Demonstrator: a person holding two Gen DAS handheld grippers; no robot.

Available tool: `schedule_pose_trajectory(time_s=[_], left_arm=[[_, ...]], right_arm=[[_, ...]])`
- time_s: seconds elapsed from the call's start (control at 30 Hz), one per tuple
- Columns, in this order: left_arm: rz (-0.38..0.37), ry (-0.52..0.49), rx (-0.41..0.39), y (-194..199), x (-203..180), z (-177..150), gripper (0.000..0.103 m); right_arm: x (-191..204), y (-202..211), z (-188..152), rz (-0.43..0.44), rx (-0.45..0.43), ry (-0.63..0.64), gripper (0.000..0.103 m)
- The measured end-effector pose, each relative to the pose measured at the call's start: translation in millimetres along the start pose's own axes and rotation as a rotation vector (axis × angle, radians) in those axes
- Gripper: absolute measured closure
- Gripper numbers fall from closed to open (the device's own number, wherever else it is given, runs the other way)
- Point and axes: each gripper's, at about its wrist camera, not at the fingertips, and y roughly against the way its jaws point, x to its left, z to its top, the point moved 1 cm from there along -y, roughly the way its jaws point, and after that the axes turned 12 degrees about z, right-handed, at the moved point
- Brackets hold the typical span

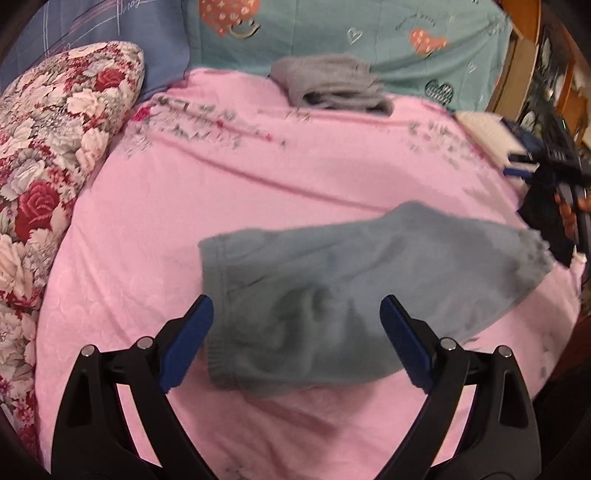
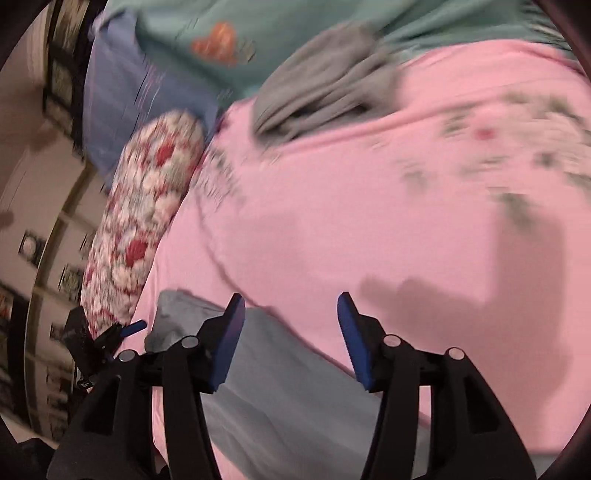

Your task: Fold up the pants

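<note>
Grey-blue pants (image 1: 351,291) lie folded into a short bundle on the pink bedspread (image 1: 258,192), waistband edge toward the left. My left gripper (image 1: 295,302) hangs just above them, open wide, its blue pads (image 1: 192,339) apart with nothing pressed between them. In the right wrist view, which is blurred, the pants (image 2: 266,391) show at the lower left beneath my right gripper (image 2: 291,297). It is open and holds nothing. From the left wrist view the right gripper (image 1: 519,164) sits at the far right edge, off the pants, with a hand behind it.
A folded grey garment (image 1: 332,85) rests at the far side of the bedspread against a teal heart-print cover (image 1: 369,33). A rose-patterned pillow (image 1: 48,147) lines the left side. Wooden furniture (image 1: 524,62) stands at the back right. The left gripper (image 2: 125,330) shows beside the pillow.
</note>
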Motion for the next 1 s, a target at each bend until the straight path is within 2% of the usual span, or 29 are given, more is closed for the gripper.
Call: schedule_pose_trajectory(time_s=[0.07, 0.13, 0.17, 0.23, 0.3, 0.43, 0.6, 0.7, 0.77, 0.83, 0.87, 0.9, 0.93, 0.97, 1.0], left_arm=[[-0.021, -0.018, -0.003, -3.7, -9.7, 1.1, 0.01], [-0.01, -0.044, 0.044, -20.0, -19.0, -2.0, 0.01], [0.006, -0.058, 0.079, -30.9, -21.4, -5.4, 0.01], [0.117, -0.117, 0.158, -58.2, -25.0, -15.6, 0.008], [0.125, -0.126, 0.134, -53.5, -27.4, -16.7, 0.008], [0.128, -0.088, 0.163, -46.7, -22.4, -13.5, 0.009], [0.16, -0.069, 0.17, -43.6, -19.7, -19.2, 0.009], [0.172, -0.07, 0.179, -44.0, -21.4, -19.1, 0.009], [0.175, -0.074, 0.184, -43.9, -22.8, -17.5, 0.009], [0.169, -0.068, 0.193, -46.1, -23.3, -14.5, 0.009], [0.17, -0.066, 0.199, -47.9, -23.8, -12.9, 0.009], [0.173, -0.066, 0.203, -49.5, -24.6, -11.8, 0.009], [0.176, -0.068, 0.206, -50.2, -26.0, -11.1, 0.009], [0.175, -0.071, 0.207, -50.2, -27.4, -11.0, 0.009], [0.171, -0.075, 0.206, -49.5, -28.9, -11.1, 0.009]], right_arm=[[-20.4, 62.9, -19.0, -0.097, -0.089, -0.056, 0.043], [-47.8, 120.6, -49.5, -0.17, -0.16, -0.161, 0.041], [-59.1, 138.0, -64.4, -0.183, -0.182, -0.217, 0.041], [-78.5, 165.1, -100.3, -0.185, -0.215, -0.332, 0.041], [-94.6, 185.4, -133.5, -0.178, -0.241, -0.412, 0.041], [-115.7, 189.8, -167.4, -0.188, -0.248, -0.482, 0.041], [-132.6, 183.7, -159.1, -0.211, -0.245, -0.411, 0.041], [-141.7, 175.9, -156.0, -0.136, -0.234, -0.424, 0.04], [-135.8, 171.3, -155.9, -0.096, -0.171, -0.418, 0.041], [-120.9, 167.8, -154.9, -0.141, -0.117, -0.339, 0.043], [-116.2, 167.0, -154.5, -0.166, -0.104, -0.306, 0.051], [-114.0, 165.6, -153.9, -0.183, -0.095, -0.29, 0.069], [-114.6, 163.4, -153.9, -0.183, -0.082, -0.288, 0.077], [-113.4, 158.8, -153.3, -0.208, -0.052, -0.268, 0.1], [-110.5, 156.1, -151.9, -0.233, -0.036, -0.243, 0.101]])
